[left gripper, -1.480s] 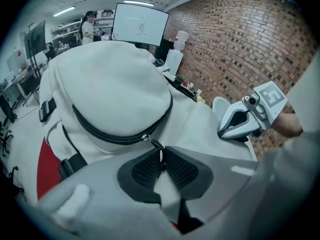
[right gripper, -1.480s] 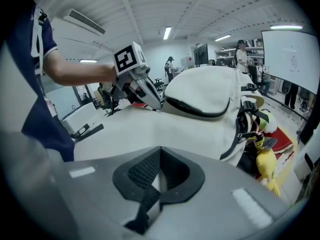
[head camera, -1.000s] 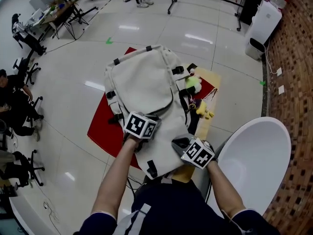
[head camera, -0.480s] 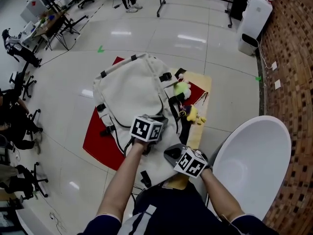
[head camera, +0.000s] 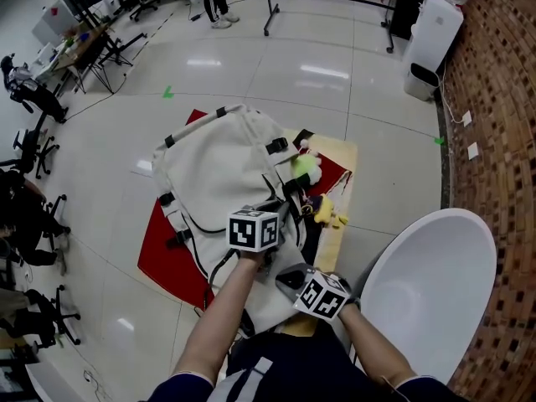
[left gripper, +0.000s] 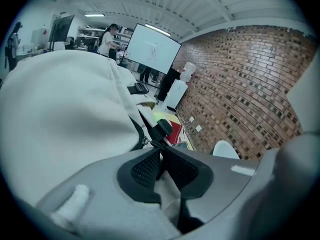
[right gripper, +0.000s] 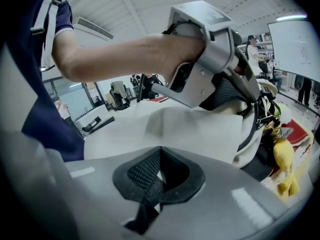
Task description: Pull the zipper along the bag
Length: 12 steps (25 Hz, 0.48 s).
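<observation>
A cream backpack (head camera: 219, 164) lies on a red mat (head camera: 164, 246). Its black zipper track (left gripper: 138, 130) curves down the right side. My left gripper (head camera: 255, 228) sits at that side of the bag. Its jaws (left gripper: 160, 152) are shut on the small black zipper pull (left gripper: 153, 144). My right gripper (head camera: 322, 295) is at the bag's near corner, shut on a black webbing strap (right gripper: 149, 193) with cream fabric (right gripper: 195, 129) just beyond. The left gripper's grey body (right gripper: 202, 59) and the person's forearm fill the top of the right gripper view.
Green and yellow plush toys (head camera: 306, 169) (head camera: 328, 215) lie by the bag's right side on a wooden board (head camera: 342, 224). A white round seat (head camera: 429, 283) stands near right, by the brick wall (head camera: 502, 141). A white appliance (head camera: 432, 25) stands far right. Office chairs and desks line the left.
My left gripper has moved along the bag's right side toward me and the toys with the pull in it. The right gripper has kept its hold at the near corner.
</observation>
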Each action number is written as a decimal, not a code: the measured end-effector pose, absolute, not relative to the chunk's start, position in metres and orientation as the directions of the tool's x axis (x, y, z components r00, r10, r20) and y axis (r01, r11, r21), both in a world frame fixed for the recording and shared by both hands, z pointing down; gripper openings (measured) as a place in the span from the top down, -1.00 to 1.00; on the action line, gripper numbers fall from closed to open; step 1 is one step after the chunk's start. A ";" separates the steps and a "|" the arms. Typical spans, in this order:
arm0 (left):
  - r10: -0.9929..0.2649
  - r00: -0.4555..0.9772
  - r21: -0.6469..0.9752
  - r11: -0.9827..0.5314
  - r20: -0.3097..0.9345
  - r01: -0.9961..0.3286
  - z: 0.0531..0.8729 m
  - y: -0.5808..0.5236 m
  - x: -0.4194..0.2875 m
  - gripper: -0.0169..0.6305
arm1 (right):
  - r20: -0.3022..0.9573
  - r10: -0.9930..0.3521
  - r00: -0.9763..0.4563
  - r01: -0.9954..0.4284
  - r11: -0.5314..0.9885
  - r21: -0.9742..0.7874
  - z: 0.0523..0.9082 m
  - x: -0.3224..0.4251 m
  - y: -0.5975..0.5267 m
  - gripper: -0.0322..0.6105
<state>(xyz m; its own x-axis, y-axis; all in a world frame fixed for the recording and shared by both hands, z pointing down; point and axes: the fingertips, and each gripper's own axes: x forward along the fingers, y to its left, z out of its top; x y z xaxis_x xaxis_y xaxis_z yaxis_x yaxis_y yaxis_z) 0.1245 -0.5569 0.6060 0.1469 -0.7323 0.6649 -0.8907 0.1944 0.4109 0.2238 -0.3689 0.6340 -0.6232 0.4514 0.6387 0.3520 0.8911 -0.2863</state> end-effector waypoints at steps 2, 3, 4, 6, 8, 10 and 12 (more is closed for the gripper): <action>-0.752 0.113 0.422 0.233 0.649 -0.876 0.603 -0.561 0.121 0.82 | 0.639 0.457 -0.619 0.353 0.889 -0.293 0.635 0.224 -0.368 0.89; -0.761 0.095 0.429 0.252 0.641 -0.867 0.602 -0.562 0.119 0.82 | 0.640 0.459 -0.617 0.353 0.887 -0.296 0.636 0.225 -0.368 0.89; -0.770 0.077 0.436 0.273 0.634 -0.858 0.601 -0.564 0.117 0.82 | 0.640 0.462 -0.613 0.355 0.886 -0.300 0.637 0.225 -0.367 0.89; -0.783 0.034 0.451 0.321 0.621 -0.833 0.598 -0.568 0.113 0.82 | 0.644 0.469 -0.604 0.363 0.882 -0.302 0.639 0.225 -0.365 0.89; -0.790 -0.013 0.463 0.373 0.613 -0.804 0.597 -0.571 0.110 0.81 | 0.649 0.475 -0.595 0.374 0.878 -0.300 0.641 0.225 -0.364 0.89; -0.797 -0.052 0.480 0.413 0.601 -0.774 0.596 -0.575 0.107 0.81 | 0.654 0.480 -0.584 0.379 0.874 -0.303 0.643 0.227 -0.363 0.89; -0.810 -0.080 0.511 0.440 0.581 -0.739 0.594 -0.581 0.104 0.81 | 0.657 0.486 -0.576 0.383 0.871 -0.308 0.644 0.229 -0.360 0.89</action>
